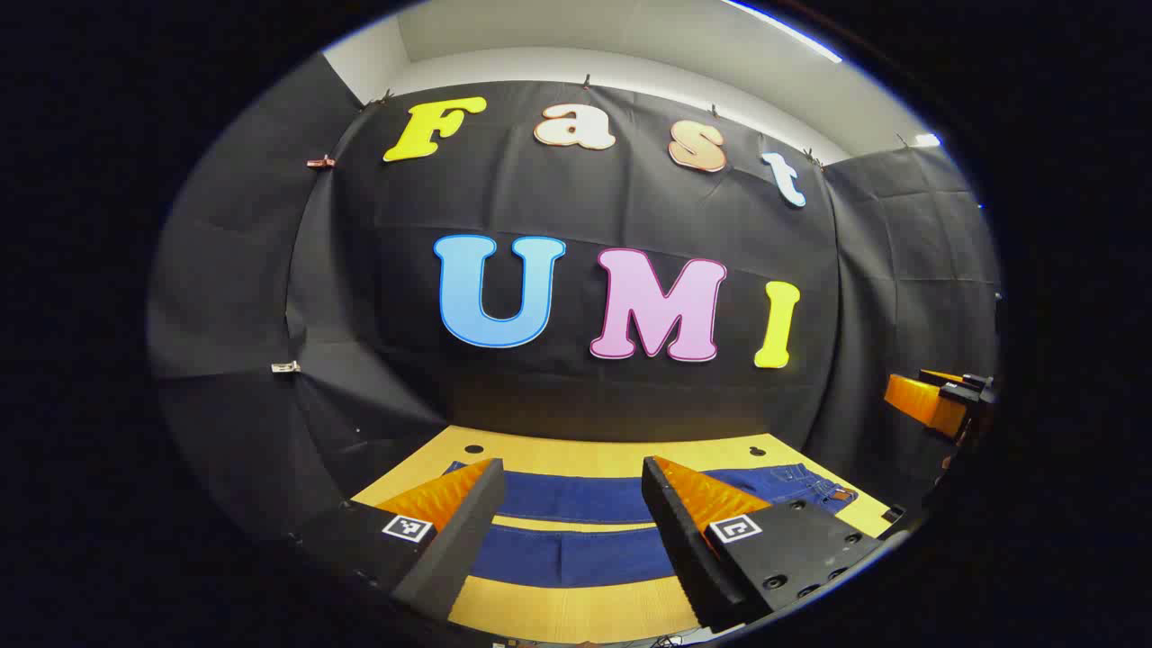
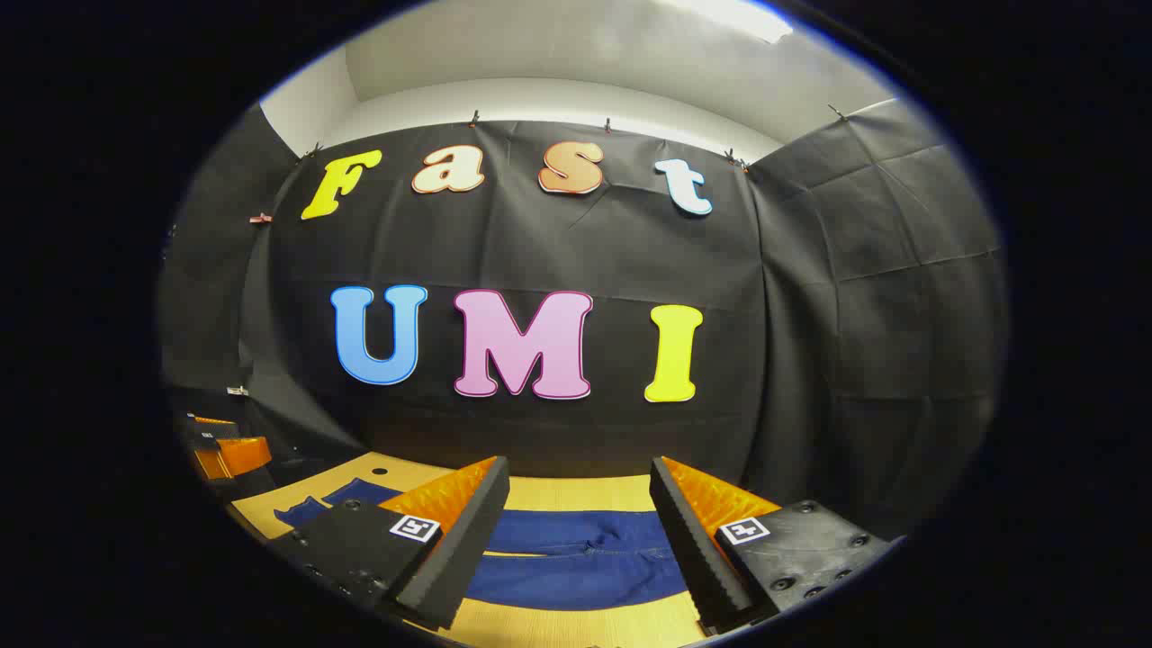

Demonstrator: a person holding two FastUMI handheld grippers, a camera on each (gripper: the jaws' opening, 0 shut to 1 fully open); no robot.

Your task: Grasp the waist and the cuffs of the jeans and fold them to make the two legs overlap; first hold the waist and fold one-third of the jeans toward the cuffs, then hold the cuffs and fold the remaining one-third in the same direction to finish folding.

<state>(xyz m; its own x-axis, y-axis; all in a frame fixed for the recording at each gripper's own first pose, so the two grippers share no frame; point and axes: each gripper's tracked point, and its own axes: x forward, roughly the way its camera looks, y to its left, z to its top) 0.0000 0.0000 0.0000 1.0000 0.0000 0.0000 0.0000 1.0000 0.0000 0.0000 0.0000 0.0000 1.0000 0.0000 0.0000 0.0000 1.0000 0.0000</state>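
Two sets of tongs hang released above the tabletop (image 1: 558,612), grasping nothing: the left tongs (image 1: 571,504) over the legs, the right tongs (image 2: 576,508) nearer the waist. Blue jeans (image 1: 576,495) lie flat and unfolded across the wood, legs side by side with a strip of tabletop between them. For a clean first fold, I judge each should pinch waist and cuff edges squarely before lifting together.

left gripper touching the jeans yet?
Apart. Left gripper view: left gripper hangs open above the jeans, which lie flat on the table, nothing between its fingers.
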